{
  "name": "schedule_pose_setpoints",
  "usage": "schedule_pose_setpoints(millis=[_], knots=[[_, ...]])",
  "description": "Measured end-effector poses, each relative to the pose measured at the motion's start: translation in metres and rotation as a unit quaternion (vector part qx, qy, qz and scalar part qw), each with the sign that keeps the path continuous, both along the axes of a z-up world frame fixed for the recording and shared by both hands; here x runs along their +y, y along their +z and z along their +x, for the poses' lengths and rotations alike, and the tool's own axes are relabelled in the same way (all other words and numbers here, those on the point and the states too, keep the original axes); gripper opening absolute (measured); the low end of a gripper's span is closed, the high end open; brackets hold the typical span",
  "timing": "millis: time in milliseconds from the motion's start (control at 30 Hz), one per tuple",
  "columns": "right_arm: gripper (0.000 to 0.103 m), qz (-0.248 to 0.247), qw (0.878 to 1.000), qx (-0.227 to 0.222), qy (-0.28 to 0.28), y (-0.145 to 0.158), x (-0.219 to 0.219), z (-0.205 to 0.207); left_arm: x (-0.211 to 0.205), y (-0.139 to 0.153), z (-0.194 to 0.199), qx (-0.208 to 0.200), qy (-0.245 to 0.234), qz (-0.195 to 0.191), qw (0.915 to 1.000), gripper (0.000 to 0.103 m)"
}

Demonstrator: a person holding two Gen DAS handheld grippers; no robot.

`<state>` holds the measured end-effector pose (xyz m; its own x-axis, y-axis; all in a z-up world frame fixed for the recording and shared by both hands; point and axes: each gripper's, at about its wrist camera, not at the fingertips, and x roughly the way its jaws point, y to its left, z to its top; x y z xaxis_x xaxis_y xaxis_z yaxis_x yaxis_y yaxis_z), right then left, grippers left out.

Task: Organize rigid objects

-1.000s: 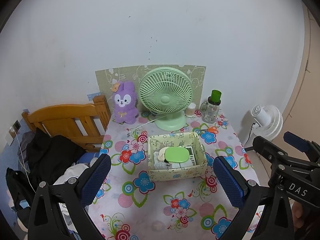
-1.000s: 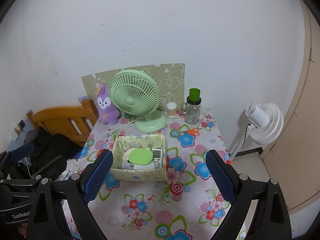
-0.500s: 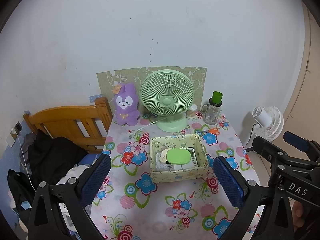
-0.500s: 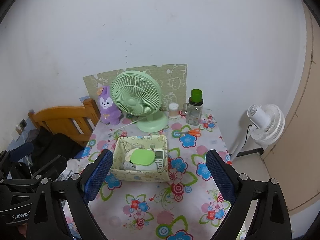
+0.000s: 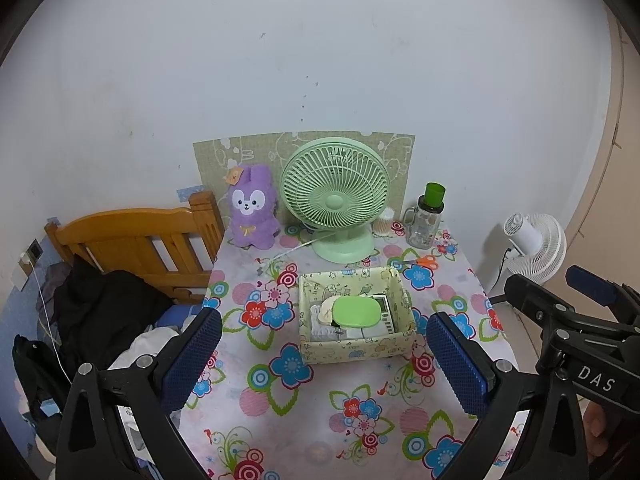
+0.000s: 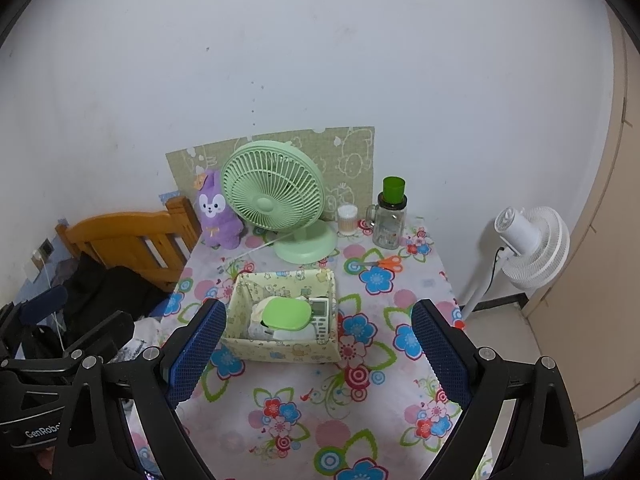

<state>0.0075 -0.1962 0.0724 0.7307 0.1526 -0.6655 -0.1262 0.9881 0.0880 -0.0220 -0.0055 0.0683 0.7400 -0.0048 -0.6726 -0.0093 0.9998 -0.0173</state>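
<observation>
Both grippers hang over the tabletop's near edge, tilted downward — the left gripper and right gripper each spread wide, holding nothing. "DAS" and "GenRobo" show on their frames. The storage box sits mid-tabletop, a green lid inside.

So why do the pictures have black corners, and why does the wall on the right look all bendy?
Both wrist views use fisheye lenses: the round image leaves dark corners. In the left wrist view the beige wall edge bows; in the right wrist view it curves likewise. The light is soft and even; the white fan casts only a faint shadow. The green fan looks sharp in the middle.
</observation>
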Motion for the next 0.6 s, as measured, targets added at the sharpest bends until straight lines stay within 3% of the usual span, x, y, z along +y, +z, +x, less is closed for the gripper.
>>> schedule_pose_setpoints(millis=[600], knots=[[0.096, -0.001, 1.0, 0.008, -0.002, -0.0032, 0.0034, 0.0035, 0.0002, -0.0032, 0.0024, 0.004, -0.001, 0.003, 1.0, 0.103]])
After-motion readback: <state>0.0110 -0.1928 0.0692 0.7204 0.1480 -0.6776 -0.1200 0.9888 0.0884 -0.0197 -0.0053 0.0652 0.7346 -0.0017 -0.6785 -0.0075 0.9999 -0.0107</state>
